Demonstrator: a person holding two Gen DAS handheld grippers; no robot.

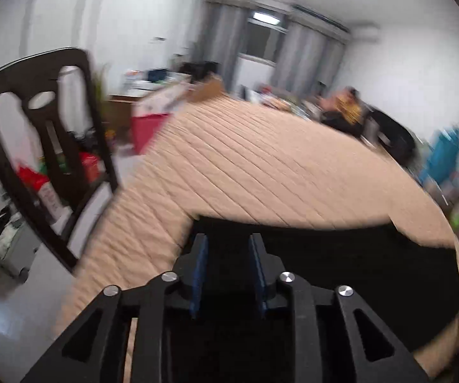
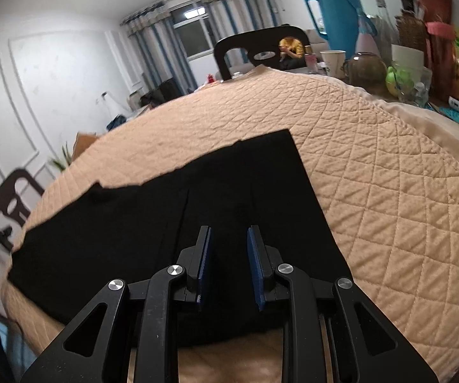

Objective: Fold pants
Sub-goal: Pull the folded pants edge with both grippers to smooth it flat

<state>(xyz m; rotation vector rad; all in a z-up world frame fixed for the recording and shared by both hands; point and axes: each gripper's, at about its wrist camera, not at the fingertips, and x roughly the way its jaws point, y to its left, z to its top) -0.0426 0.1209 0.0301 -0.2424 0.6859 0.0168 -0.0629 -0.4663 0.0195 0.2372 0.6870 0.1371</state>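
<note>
The black pants (image 2: 172, 223) lay flat on the quilted beige cover (image 2: 389, 191) of the table, spread from its near edge toward the middle. The right gripper (image 2: 229, 239) hung over the near part of the pants, its two blue pads (image 2: 255, 265) partly apart, and no cloth was caught between them. The left gripper (image 1: 228, 249) stood at the other end of the pants (image 1: 341, 271), above the corner of the fabric near the table's edge. Its jaws were also partly open and held nothing; that view was blurred. A dark chair (image 1: 47, 146) stood just beside the table on that side, and a blue thermos (image 2: 338, 12) stood at the far side.
</note>
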